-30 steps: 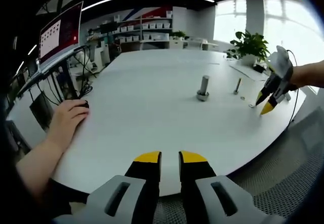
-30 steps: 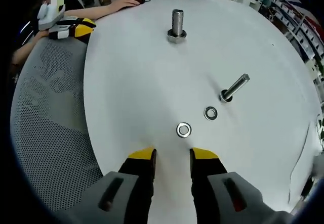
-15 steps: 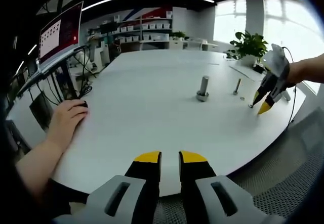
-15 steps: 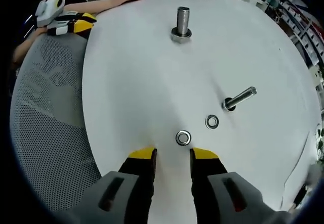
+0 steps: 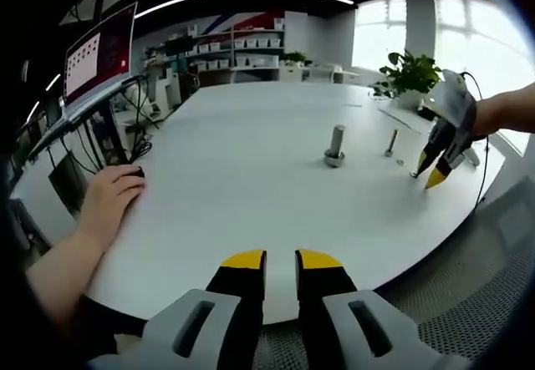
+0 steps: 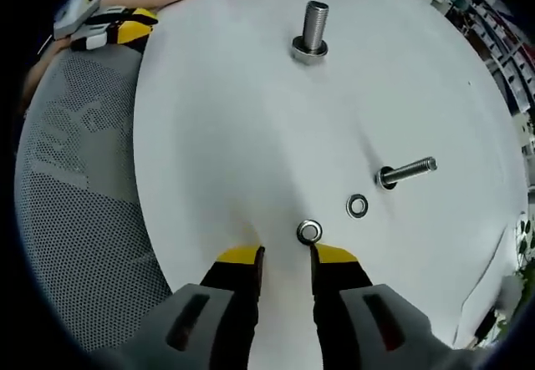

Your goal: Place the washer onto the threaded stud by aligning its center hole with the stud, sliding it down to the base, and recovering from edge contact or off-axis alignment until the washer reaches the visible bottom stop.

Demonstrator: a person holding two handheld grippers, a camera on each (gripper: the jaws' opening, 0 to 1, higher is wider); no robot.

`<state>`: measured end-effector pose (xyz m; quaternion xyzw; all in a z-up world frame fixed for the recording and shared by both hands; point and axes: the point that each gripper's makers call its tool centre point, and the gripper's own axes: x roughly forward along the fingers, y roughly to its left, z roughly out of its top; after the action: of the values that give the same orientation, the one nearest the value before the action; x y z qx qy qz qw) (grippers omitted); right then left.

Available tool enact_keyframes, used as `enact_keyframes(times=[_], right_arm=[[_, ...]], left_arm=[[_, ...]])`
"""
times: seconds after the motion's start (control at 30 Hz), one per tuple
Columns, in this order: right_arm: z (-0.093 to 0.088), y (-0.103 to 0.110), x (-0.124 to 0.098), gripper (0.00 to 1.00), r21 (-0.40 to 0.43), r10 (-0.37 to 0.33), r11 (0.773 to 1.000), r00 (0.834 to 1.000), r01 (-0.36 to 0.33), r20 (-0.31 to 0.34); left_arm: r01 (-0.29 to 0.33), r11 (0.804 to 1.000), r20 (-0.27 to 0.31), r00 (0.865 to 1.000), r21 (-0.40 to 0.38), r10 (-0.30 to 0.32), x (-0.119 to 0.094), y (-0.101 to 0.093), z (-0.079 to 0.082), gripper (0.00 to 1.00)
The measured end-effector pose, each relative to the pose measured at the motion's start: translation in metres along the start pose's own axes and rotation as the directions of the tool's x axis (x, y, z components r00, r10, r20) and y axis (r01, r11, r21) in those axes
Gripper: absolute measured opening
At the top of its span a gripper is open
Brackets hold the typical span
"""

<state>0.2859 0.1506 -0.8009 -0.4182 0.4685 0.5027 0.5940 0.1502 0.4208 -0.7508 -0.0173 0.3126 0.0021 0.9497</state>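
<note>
Two flat steel washers are lying on the round white table (image 6: 251,136): the nearer washer (image 6: 309,232) is sitting just beyond the tips of the right gripper (image 6: 287,255), slightly toward its right jaw, and the second washer (image 6: 358,205) is lying a little farther out, just beside the head of a second bolt (image 6: 407,171). That bolt is resting on its side, a slim silver shank with a dark head. The threaded stud (image 6: 313,29), a thick ribbed metal post rising upright from a hexagonal base, is standing well beyond both washers near the table's middle. The right gripper's yellow-tipped black jaws are standing apart with nothing between them, and the nearer washer is lying unpinched ahead of the gap. The left gripper (image 5: 280,260) is hovering at the table's near edge, well apart from the stud (image 5: 335,146), its jaws parted by a narrow gap and empty. A person's hand (image 5: 111,195) is resting on the smooth matte tabletop far to the stud's left. A grey mesh chair (image 6: 79,186), a potted plant (image 5: 412,73), shelving (image 5: 242,48) and a monitor (image 5: 99,53) are surrounding the table in a bright office.
</note>
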Motion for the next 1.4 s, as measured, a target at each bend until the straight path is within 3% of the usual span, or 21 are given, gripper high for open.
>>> enact_keyframes(times=[0.47, 1.03, 1.4], right_arm=[[0.0, 0.0003, -0.0004, 0.26, 0.026, -0.004, 1.0, 1.0, 0.003, 0.026], [0.0018, 0.0004, 0.0004, 0.26, -0.007, 0.008, 1.0, 1.0, -0.008, -0.011], [0.0057, -0.0017, 0.0005, 0.25, 0.003, 0.018, 1.0, 0.999, -0.018, 0.034]], left_arm=[[0.001, 1.0, -0.001, 1.0, 0.003, -0.001, 0.0003, -0.0001, 0.0001, 0.12], [-0.005, 1.0, -0.006, 1.0, -0.001, 0.005, 0.0001, 0.0007, -0.0005, 0.12], [-0.009, 1.0, -0.009, 1.0, -0.002, 0.009, 0.0, 0.0012, -0.001, 0.12]])
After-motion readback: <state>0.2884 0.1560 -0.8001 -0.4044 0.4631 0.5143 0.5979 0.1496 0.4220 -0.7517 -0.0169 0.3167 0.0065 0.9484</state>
